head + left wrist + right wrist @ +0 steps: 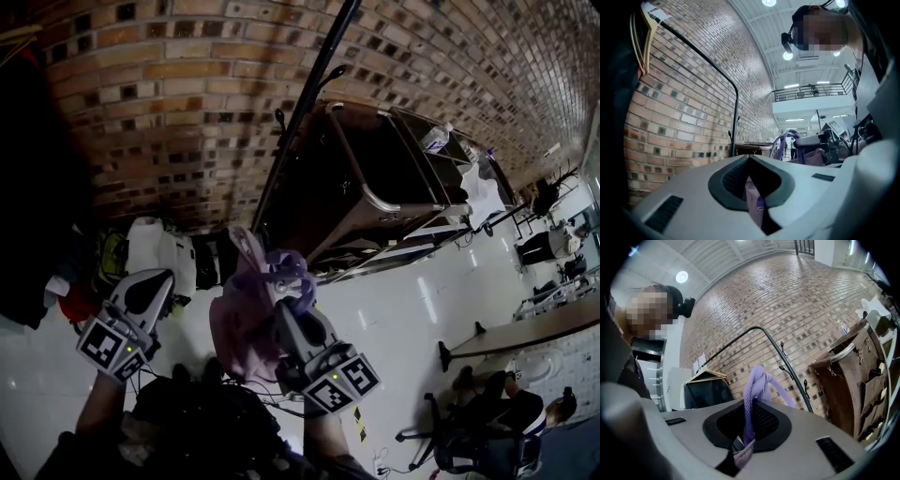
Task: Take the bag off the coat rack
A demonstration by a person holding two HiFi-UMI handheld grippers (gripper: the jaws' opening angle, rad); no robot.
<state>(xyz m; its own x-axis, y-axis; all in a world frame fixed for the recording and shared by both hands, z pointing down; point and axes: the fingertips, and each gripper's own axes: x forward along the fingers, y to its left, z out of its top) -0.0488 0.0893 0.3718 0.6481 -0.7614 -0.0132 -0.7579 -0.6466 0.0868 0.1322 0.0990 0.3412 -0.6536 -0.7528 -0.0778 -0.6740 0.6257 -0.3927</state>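
The biggest risk is the bag (246,323) slipping. It is hanging on the right claw (751,405) by its strap (758,378) alone, and the cloth is bunching against the claw's body above the white floor (394,309). If the bag's weight starts pulling on that thin cord, the cord could slide out through the pads and the bag would drop.

A second risk is a snag. The bag is sitting just beside the dark pole of the coat rack (305,103), and the free loop of strap is standing up above the claw. If the loop swings back toward the pole, it could catch on a hook (335,73) again. From here the strap is looking clear of the hooks, so the bag seems to be off the rack already.

The right claw is pinching the lilac strap in a narrow gap, and the cord is running down between the pads.

The left claw (750,159) is standing apart from the bag, off to the person's left. Its jaw tips are meeting. A lilac scrap (754,206) is showing deep in its slot, and I cannot tell what that scrap is.
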